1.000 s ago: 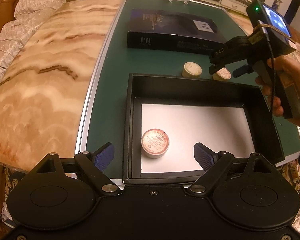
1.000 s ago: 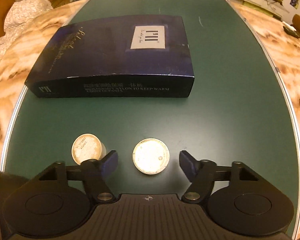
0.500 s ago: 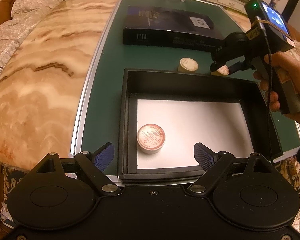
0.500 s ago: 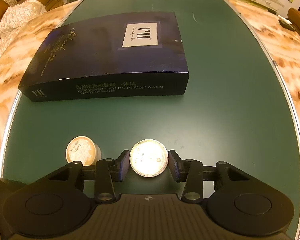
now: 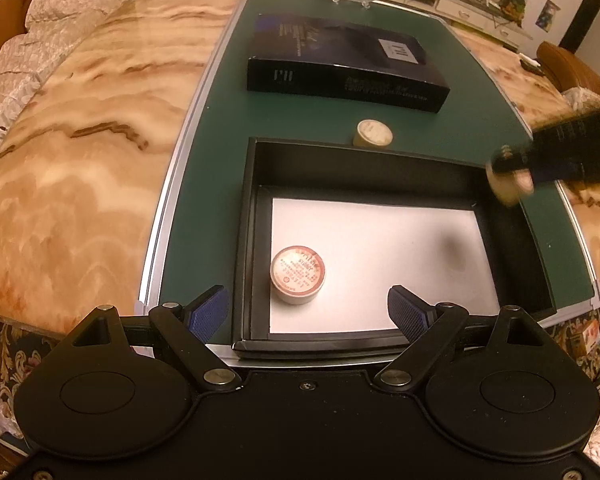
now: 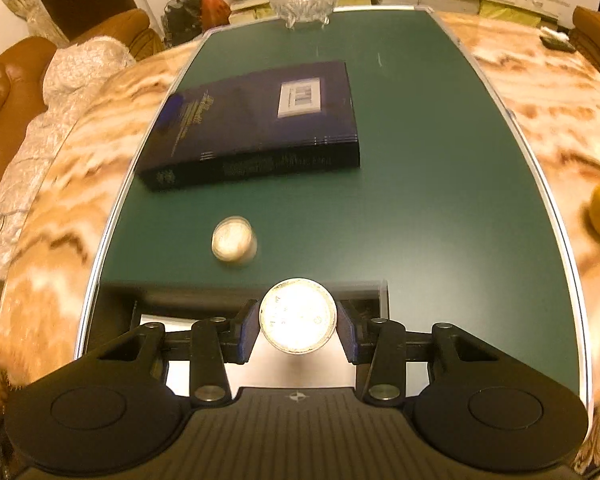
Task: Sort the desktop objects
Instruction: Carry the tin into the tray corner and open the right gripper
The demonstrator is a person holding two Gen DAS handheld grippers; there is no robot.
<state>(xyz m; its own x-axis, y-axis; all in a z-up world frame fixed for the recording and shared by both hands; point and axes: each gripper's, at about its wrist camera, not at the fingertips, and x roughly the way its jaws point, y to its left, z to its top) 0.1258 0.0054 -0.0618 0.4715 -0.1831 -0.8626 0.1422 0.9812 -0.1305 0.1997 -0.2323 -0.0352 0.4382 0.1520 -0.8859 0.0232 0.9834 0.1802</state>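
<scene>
Left wrist view: your left gripper (image 5: 306,308) has its fingers wide apart, holding nothing; red-topped tub (image 5: 298,274) sits between them in the black tray (image 5: 246,240). Right wrist view: right gripper (image 6: 298,330) fingers clamp a round tub (image 6: 298,316) above the tray's far wall. Release early and it lands on the bench; thin side grip may slip.

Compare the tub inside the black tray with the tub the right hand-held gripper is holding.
The tray tub has a red-printed lid; the held tub has a pale, nearly plain lid. The tray tub stands on the white floor of the black tray; the held tub is clamped in the right hand-held gripper, off the table. Both are small, round, lidded tubs, lid up.
</scene>
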